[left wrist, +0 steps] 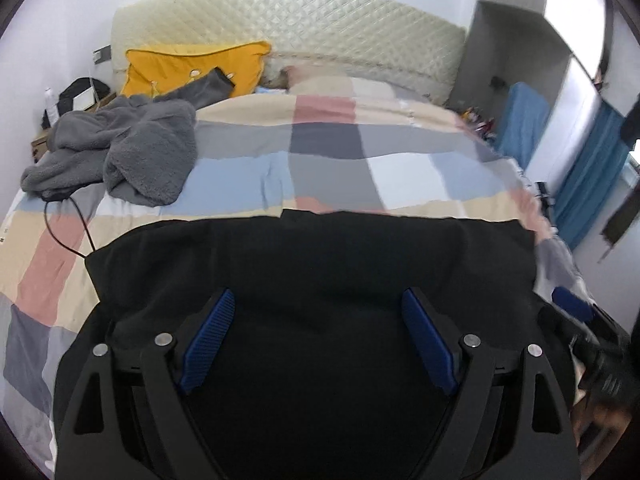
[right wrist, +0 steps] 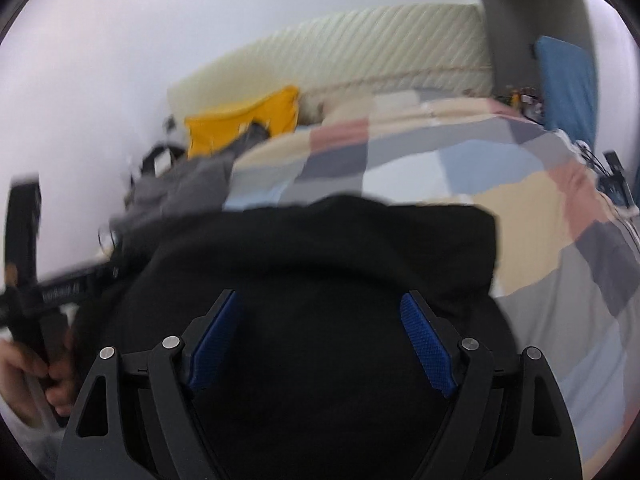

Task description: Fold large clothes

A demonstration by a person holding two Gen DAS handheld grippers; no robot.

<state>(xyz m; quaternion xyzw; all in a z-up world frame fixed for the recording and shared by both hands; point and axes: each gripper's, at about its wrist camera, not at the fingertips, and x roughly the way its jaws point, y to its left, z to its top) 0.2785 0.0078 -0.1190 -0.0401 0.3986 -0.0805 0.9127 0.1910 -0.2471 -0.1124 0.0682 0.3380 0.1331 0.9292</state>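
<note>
Bed (left wrist: pixel 248 184) with checked quilt is seen filling both views; headboard (left wrist: pixel 320 20) at the far end. Black garment (left wrist: pixel 320 264) is laid flat across the near part of the bed, its long axis running side to side, far edge straight in the left wrist view. Grey fleece (left wrist: pixel 120 152) and yellow pillow (left wrist: pixel 192 68) are noted well beyond it, toward the far left. Left gripper (left wrist: pixel 318 340) is held over the garment, jaws spread wide, nothing between the pads; cloth lies directly ahead and below. Right gripper (right wrist: pixel 320 340) likewise: jaws wide apart, empty, garment ahead and below. Neither is judged clearly nearer; each appears placed toward its own side. The cable (left wrist: pixel 68 224) beside the garment's left corner is shown only in the left view; the hand (right wrist: pixel 36 376) on the other gripper's handle only in the right view, which is blurred.
</note>
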